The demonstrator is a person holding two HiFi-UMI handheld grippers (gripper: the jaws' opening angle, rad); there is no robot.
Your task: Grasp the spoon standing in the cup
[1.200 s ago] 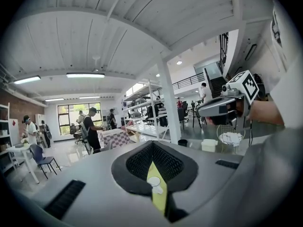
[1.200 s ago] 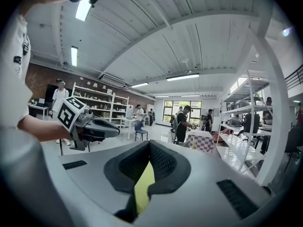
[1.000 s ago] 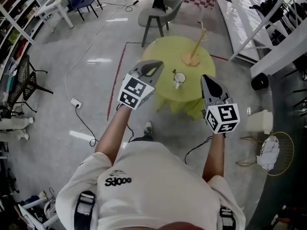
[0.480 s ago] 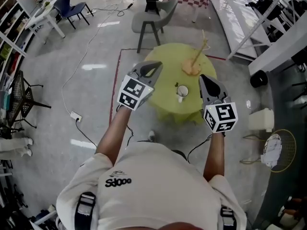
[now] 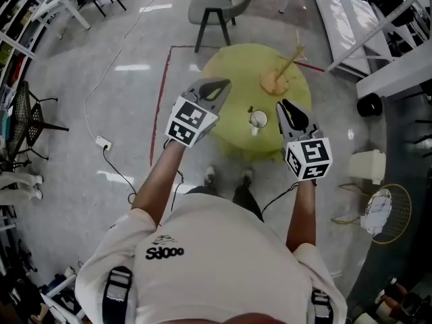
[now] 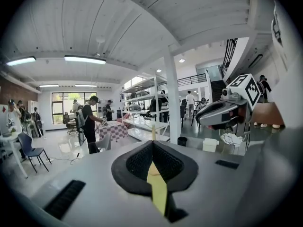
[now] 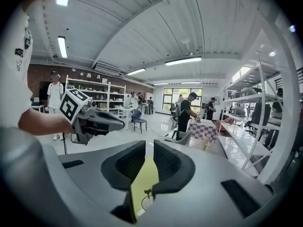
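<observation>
A white cup [image 5: 258, 120] stands on the round yellow-green table [image 5: 236, 79], with a dark spoon [image 5: 251, 111] standing upright in it. My right gripper [image 5: 286, 106] hovers just right of the cup and above it. Its jaws are opening, slightly apart, with nothing held between them. In the right gripper view, the cup [image 7: 141, 204] and spoon [image 7: 145, 193] show far below, through the gap of that gripper [image 7: 149, 148]. My left gripper [image 5: 221, 84] is held over the table's left side, its jaws shut and empty [image 6: 152, 144].
A wooden stand [image 5: 277, 79] with a slanted stick sits on the table's far side. A grey chair [image 5: 212, 9] stands beyond the table. White shelving [image 5: 398, 73] and a white bin [image 5: 368, 167] are at the right. A cable and power strip [image 5: 102, 142] lie on the floor at the left.
The table and cup have drawn closer beneath the grippers. My right gripper has moved in next to the cup and its jaws have parted a little. The left gripper keeps its pose.
</observation>
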